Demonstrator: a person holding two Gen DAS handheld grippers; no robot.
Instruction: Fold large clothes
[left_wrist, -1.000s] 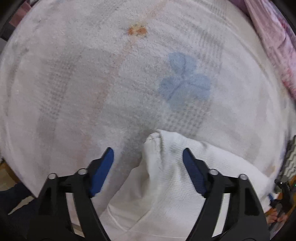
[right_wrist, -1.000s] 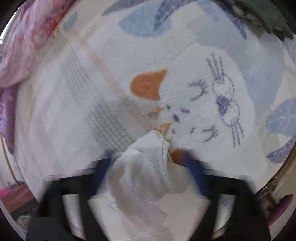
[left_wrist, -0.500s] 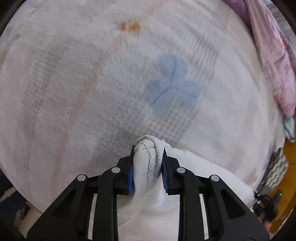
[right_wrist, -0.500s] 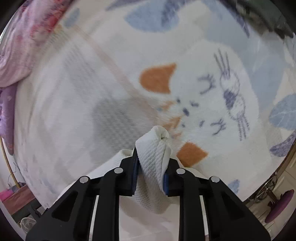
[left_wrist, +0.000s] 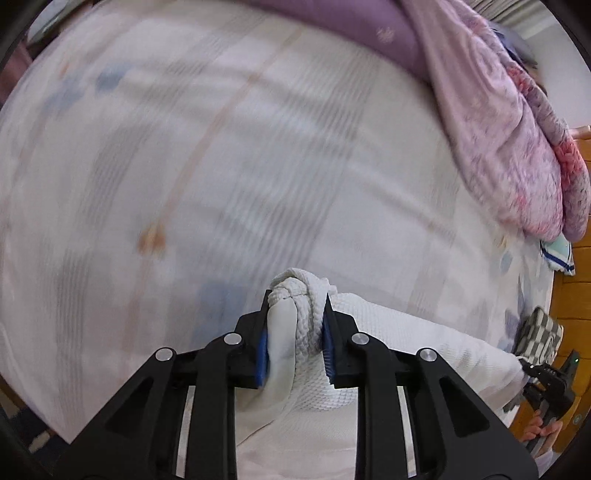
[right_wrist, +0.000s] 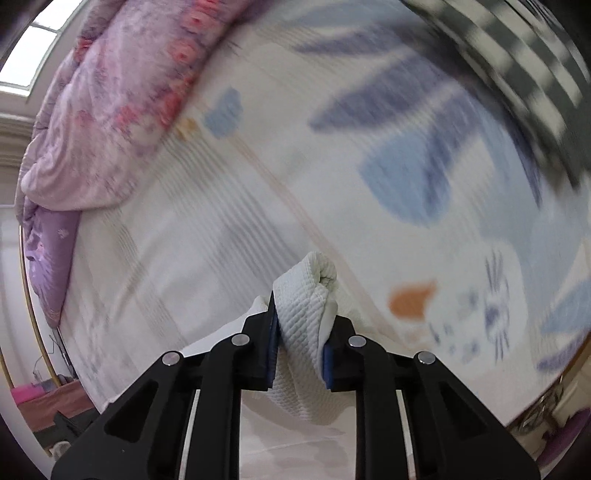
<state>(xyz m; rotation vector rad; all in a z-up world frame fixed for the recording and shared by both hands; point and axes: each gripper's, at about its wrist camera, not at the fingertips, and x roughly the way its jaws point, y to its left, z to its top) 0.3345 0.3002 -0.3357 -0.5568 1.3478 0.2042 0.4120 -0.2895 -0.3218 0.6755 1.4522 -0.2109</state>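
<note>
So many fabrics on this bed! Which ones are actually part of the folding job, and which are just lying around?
Part of the job:
- white textured garment, pinched at two bunched spots
- left tongs, shut on it
- right tongs, shut on it

Just lying about:
- patterned bedsheet underneath
- pink floral quilt
- purple pillow
- checkered cloth at the bed's edge

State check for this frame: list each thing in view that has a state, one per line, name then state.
left gripper: shut on a bunched corner of the white garment.
right gripper: shut on another bunched corner of the white garment.
white garment: pinched at two corners, the rest hanging slack below the jaws.
patterned bedspread: spread flat.
pink floral quilt: heaped at the bed's edge.
</note>
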